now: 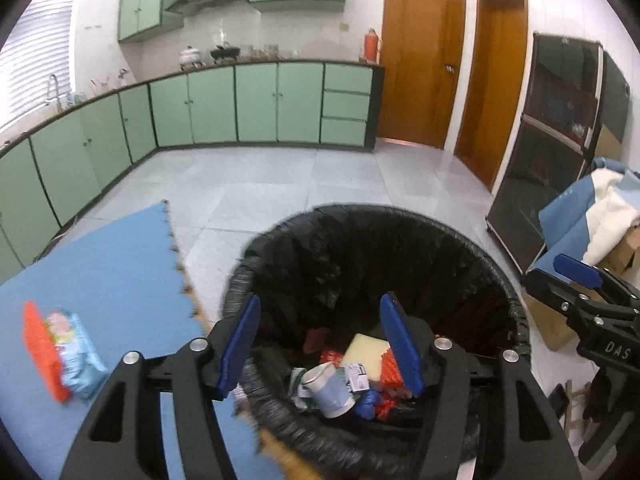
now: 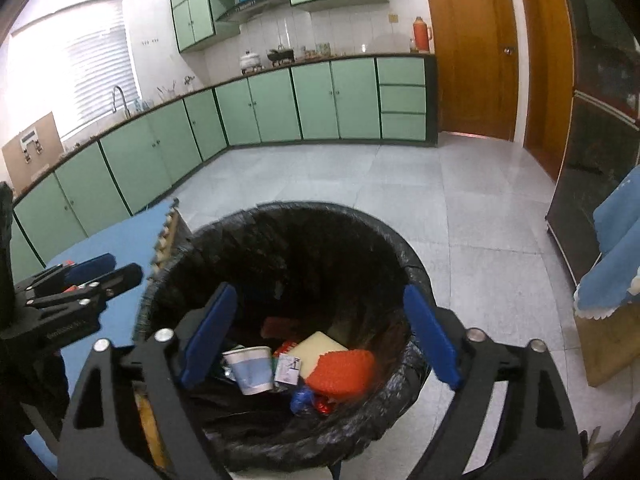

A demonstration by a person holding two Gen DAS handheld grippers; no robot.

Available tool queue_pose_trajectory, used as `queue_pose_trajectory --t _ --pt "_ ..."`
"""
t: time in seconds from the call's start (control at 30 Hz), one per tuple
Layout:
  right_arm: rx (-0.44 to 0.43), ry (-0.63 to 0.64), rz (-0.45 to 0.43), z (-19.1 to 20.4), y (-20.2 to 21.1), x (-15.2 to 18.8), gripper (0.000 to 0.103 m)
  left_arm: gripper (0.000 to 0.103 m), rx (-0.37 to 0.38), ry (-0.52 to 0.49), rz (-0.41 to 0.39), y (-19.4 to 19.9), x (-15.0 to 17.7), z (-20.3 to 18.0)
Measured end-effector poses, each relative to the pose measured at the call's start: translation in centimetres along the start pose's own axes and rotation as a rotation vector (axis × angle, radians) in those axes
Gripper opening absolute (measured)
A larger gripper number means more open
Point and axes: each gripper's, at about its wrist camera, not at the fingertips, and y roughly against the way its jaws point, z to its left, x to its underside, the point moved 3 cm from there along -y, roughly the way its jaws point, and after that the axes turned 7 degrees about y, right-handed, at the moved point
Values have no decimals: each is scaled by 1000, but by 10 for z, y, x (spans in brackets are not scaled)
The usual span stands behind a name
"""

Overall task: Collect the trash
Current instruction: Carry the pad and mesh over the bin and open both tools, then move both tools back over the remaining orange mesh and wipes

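Roughly, by size:
Room: kitchen, green cabinets (image 2: 256, 108) along two walls, grey tiled floor (image 2: 400, 192), two wooden doors (image 1: 420, 60) at the back.
Mat: blue foam mat (image 1: 100, 264) lies on the floor left of the bin, its notched edge close to the bin's rim.
Bin: round trash bin (image 2: 280, 220) lined with a black bag, standing on the floor under both grippers.
Bin contents: paper cup (image 2: 250, 368) on its side, orange mesh piece (image 2: 344, 370), pale yellow flat piece (image 2: 320, 346), small printed packet (image 2: 289, 368), blue and red wrappers beneath; all lie at the bottom.
Left gripper (image 1: 320, 344): over the bin's left rim, jaws partly open, nothing between them.
Right gripper (image 2: 320, 340): over the bin mouth, jaws wide open, nothing held.
Loose trash: orange mesh bag (image 1: 38, 348) and light-blue wrapper (image 1: 80, 356) lie touching on the mat, well left of the bin; blurred.
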Motion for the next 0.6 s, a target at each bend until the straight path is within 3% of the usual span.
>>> queue_pose_trajectory --t 0.17,0.33,0.6 --pt "-45 26 -62 34 36 -9 90 70 -43 58 -62 59 4 39" --pt "-113 48 -98 74 51 -16 93 71 -172 131 -107 114 25 97" --pt "-233 137 -74 163 33 -20 93 73 -361 225 -155 165 51 181"
